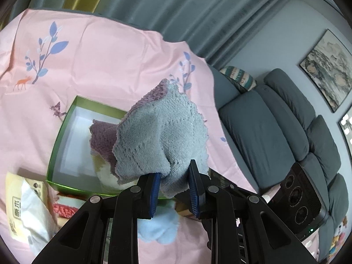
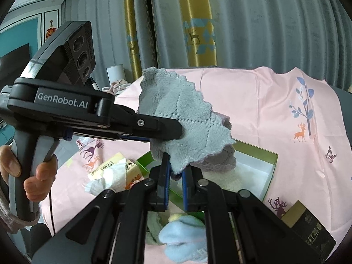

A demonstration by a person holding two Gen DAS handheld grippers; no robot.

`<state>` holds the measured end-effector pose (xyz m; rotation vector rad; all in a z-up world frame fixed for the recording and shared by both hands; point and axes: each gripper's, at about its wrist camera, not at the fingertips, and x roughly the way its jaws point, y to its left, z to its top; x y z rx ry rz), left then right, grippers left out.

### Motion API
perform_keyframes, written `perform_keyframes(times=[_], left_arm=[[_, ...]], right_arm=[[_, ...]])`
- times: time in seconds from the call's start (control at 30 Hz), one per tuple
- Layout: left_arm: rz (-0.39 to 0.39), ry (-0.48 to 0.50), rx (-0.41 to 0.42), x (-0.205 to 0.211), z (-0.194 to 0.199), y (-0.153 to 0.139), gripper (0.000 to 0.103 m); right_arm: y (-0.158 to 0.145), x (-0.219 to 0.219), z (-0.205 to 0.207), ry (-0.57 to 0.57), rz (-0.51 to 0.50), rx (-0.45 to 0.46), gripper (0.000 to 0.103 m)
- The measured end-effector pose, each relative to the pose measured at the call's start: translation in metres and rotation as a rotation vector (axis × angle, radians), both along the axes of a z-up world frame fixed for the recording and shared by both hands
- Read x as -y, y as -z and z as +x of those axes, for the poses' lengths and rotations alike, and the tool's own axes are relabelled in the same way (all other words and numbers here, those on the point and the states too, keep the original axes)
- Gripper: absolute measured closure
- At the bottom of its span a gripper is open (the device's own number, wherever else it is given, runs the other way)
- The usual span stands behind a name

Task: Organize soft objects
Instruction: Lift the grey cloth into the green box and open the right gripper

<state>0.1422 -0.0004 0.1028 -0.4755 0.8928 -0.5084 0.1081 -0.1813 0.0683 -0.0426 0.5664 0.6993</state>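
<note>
Between the blue fingers of both grippers hangs one small cloth (image 1: 160, 136), fluffy, grey on one face and dusty purple on the other, with a scalloped edge and a faint diamond pattern pressed into the pile. The left gripper (image 1: 173, 186) is closed on a bunched lower corner of it, and the fabric fans out ahead of its tips, curling so that the purple side shows at the far top and at the left. In the right wrist view the right gripper (image 2: 176, 177) pinches another corner from below, jaws drawn in tight on the fabric, while the left gripper comes in from the left and clamps the cloth from the side just above and ahead of the right tips. The cloth (image 2: 187, 118) is held up in the air, clear of the surface.

Ahead of and below both grippers sits a green box (image 1: 66, 127) with a white inside, open on top; something pale and soft lies in its near part, partly hidden by the cloth. Right under the grippers lies a light blue fuzzy item (image 2: 184, 235). To the left of the left gripper is a yellow tissue pack (image 1: 19, 202) with white tissue spilling out. All of it rests on a pink sheet (image 1: 110, 61) printed with blue branches and small deer.
</note>
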Motion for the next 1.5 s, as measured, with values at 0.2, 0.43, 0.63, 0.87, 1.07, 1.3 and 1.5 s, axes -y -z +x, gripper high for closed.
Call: perform_keyframes(times=[0.2, 0.43, 0.63, 0.87, 1.07, 1.3, 1.5], left_arm=[[0.019, -0.022, -0.036, -0.007, 0.022, 0.018, 0.079], [0.067, -0.034, -0.086, -0.007, 0.046, 0.047, 0.079], [0.075, -0.043, -0.136, -0.006, 0.057, 0.071, 0.079], [0.109, -0.054, -0.186, -0.006, 0.063, 0.094, 0.079], [0.131, -0.066, -0.227, -0.008, 0.064, 0.108, 0.079], [0.177, -0.087, -0.252, -0.011, 0.06, 0.109, 0.032], [0.188, -0.099, -0.264, -0.012, 0.056, 0.106, 0.028]], right_arm=[[0.015, -0.011, 0.023, -0.002, -0.02, -0.033, 0.095], [0.04, -0.021, 0.052, 0.019, -0.063, -0.114, 0.094], [0.061, -0.024, 0.068, 0.042, -0.079, -0.196, 0.094], [0.082, -0.027, 0.082, 0.064, -0.106, -0.296, 0.093], [0.094, -0.033, 0.087, 0.084, -0.149, -0.347, 0.091], [0.094, -0.034, 0.086, 0.124, -0.185, -0.35, 0.064], [0.091, -0.027, 0.083, 0.146, -0.181, -0.349, 0.057]])
